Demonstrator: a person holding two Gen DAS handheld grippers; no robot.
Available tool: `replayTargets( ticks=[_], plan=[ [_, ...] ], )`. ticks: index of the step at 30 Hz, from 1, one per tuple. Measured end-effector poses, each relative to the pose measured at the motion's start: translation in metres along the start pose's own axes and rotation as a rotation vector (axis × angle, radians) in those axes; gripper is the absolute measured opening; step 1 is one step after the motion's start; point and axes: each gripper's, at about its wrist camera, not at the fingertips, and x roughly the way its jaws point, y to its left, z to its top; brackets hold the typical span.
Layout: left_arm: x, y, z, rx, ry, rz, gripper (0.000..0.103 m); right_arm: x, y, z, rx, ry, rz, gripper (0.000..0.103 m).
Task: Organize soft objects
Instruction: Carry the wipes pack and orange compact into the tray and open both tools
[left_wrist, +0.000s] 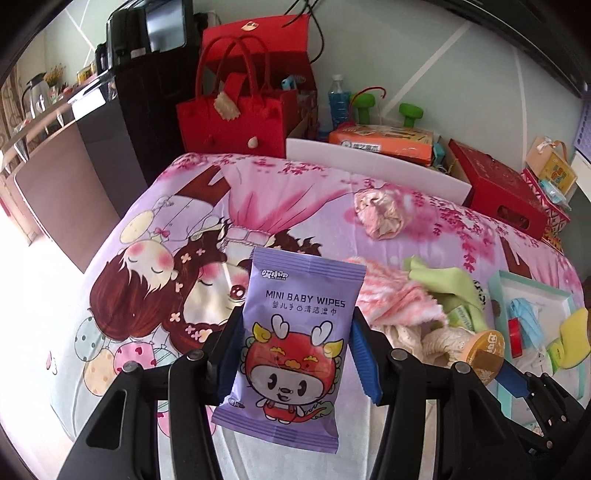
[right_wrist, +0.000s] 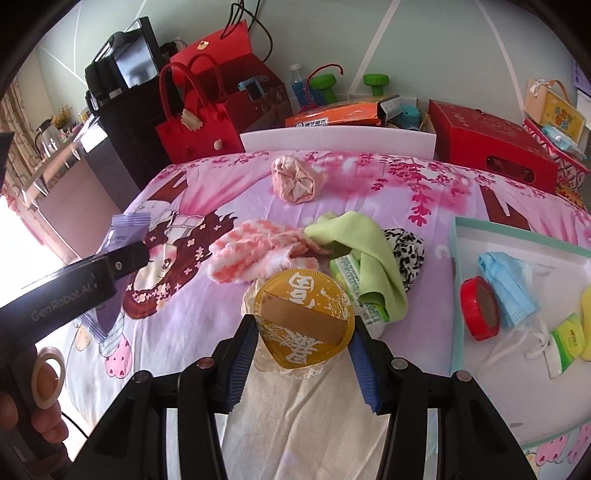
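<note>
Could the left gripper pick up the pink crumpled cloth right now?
Probably not yet: the left gripper is shut on the baby wipes pack, so its jaws are occupied. The path to the pink crumpled cloth across the bedsheet looks free.

Both views are brightly lit by daylight entering from the left, where the area beside the bed (left_wrist: 55, 266) is blown out to white. Shadows on the bedspread are soft and faint. Strong fisheye distortion is seen: walls and furniture curve near the edges, and the corners are vignetted black. Focus is fairly sharp centrally, with slight softness toward the rims.
</note>
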Motion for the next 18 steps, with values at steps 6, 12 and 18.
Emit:
replayTargets(
  ticks=[6,12,18],
  plan=[
    [-0.001,-0.012,-0.001,0.033,-0.001,0.002,0.056,-0.013,-0.009,0.002,0.023,-0.032,0.005,0.053],
    [-0.005,-0.023,-0.001,0.056,-0.010,-0.002,0.056,-0.022,-0.017,0.005,0.045,-0.054,-0.001,0.053],
    [-0.008,-0.036,-0.002,0.085,-0.015,-0.010,0.056,-0.027,-0.034,0.004,0.082,-0.051,-0.024,0.053]
  ],
)
